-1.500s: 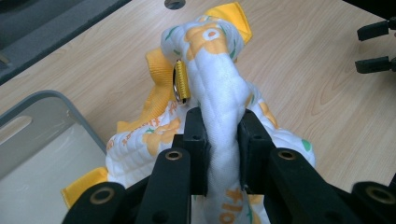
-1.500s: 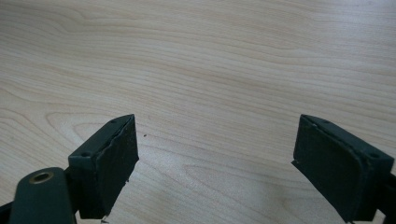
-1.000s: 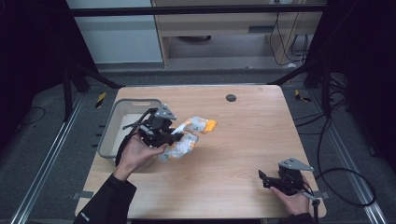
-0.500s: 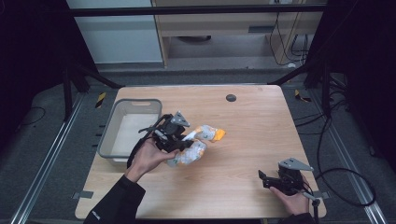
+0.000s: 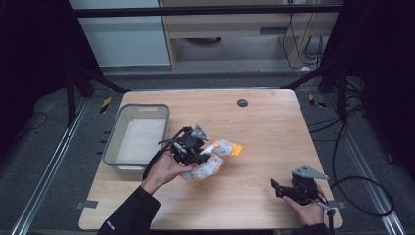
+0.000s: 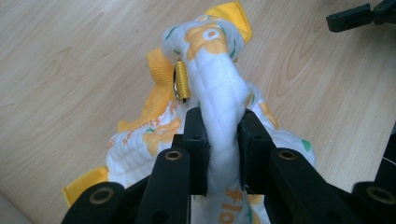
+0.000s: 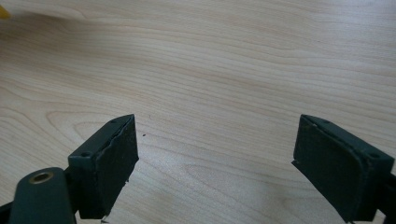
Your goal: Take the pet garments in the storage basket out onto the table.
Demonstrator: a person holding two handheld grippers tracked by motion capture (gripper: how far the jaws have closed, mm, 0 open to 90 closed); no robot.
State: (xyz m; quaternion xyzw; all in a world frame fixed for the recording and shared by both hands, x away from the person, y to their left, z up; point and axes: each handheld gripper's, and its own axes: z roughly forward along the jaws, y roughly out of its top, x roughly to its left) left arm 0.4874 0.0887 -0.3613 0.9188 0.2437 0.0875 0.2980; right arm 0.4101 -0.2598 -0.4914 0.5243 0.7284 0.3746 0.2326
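Black left tool [image 6: 219, 140] with brass-ringed screw holes; black right tool [image 5: 277, 186] topped by grey triangular plate, trailing black cable; dark sleeves.

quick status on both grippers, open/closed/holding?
Left gripper: shut on the white and orange quilted cloth.
Right gripper: open, holding nothing, over the wooden table.

Dim room, grey floor [image 5: 44, 161], wooden cabinet [image 5: 230, 24] beyond the table [image 5: 274, 122].

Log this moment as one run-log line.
left gripper: shut on white-and-orange cloth | cloth: bunched on table, right of grey bin | right gripper: open, over bare wood
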